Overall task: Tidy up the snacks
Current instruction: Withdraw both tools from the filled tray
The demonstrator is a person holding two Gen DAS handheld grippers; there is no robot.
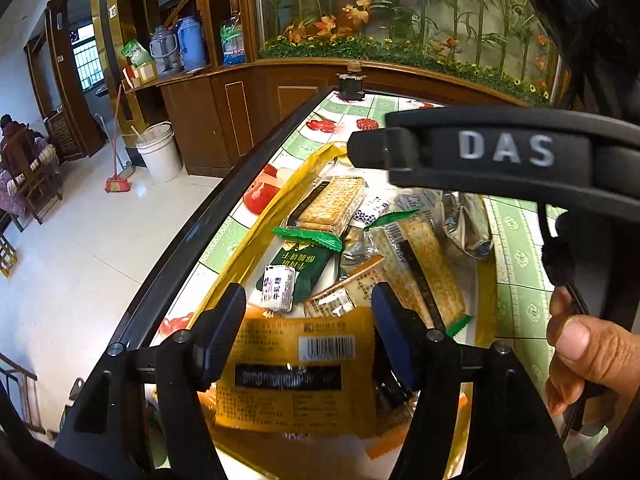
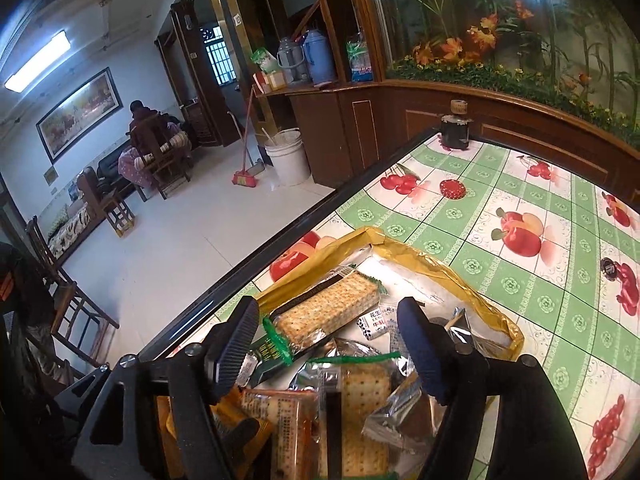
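Note:
A shallow gold-foil tray [image 2: 440, 268] sits on the fruit-patterned tablecloth, piled with snack packs. My left gripper [image 1: 308, 316] is open just above an orange packet [image 1: 296, 372] with a barcode; the packet lies between the fingers, and the pads do not press on it. Beyond it lie a green packet [image 1: 304, 264], a small white candy [image 1: 278, 286] and a clear cracker pack [image 1: 332, 204]. My right gripper [image 2: 328, 332] is open over cracker packs [image 2: 328, 308] and silver foil packs [image 2: 400, 408], holding nothing. Its black body [image 1: 504, 148] crosses the left wrist view, a hand [image 1: 588, 356] below it.
The table's black edge [image 1: 180, 248] runs along the tray's left side, with floor beyond. A dark jar [image 2: 455, 128] stands at the far table edge, and a red round lid [image 2: 452, 189] lies nearer. A white bucket [image 2: 288, 158] and a seated person [image 2: 144, 120] are across the room.

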